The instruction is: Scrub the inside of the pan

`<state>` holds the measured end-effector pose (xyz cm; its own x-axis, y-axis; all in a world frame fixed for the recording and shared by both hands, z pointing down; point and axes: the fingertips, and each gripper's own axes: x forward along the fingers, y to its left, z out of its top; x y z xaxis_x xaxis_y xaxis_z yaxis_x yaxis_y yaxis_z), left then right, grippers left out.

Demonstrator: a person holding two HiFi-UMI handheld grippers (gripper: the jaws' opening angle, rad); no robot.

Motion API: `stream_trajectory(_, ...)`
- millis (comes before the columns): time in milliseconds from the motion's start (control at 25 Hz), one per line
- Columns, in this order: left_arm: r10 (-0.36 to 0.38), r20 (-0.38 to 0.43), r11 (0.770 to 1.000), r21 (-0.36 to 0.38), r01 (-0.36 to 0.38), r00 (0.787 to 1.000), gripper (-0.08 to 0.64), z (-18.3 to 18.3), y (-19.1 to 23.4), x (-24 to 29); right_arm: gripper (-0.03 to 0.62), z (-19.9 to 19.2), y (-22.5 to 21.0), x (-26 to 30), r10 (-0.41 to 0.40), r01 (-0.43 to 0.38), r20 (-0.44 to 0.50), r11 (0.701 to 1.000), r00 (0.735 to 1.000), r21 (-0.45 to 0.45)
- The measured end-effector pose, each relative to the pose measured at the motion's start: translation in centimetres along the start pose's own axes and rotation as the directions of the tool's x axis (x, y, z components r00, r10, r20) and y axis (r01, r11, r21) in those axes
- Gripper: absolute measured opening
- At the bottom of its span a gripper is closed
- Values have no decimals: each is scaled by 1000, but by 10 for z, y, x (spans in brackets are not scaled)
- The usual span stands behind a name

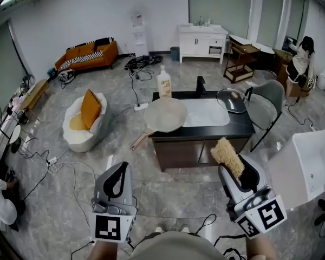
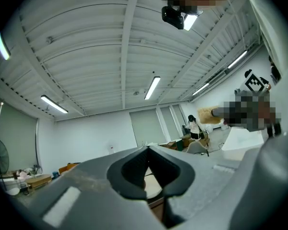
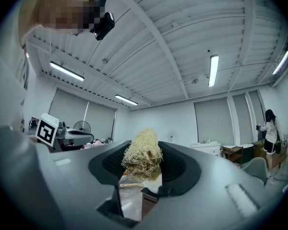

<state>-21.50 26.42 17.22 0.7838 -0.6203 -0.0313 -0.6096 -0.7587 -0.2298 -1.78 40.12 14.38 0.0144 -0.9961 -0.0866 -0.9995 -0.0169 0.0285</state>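
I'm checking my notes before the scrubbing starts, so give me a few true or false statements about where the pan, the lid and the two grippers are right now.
1. The right gripper holds a straw-coloured scrubber. True.
2. The left gripper is clamped on the pan. False: it is shut on nothing and is well short of the counter.
3. The pan sits in the sink. False: it rests on the counter, left of the sink.
4. A glass lid lies on the counter to the right of the sink. True.
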Motion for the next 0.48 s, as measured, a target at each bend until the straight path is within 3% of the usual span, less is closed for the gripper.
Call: stream_trajectory(480,26,-19,1000,2,-26,999,2,0,-43,11,179,-25,-29,-18,87,-85,-45,995,995,50)
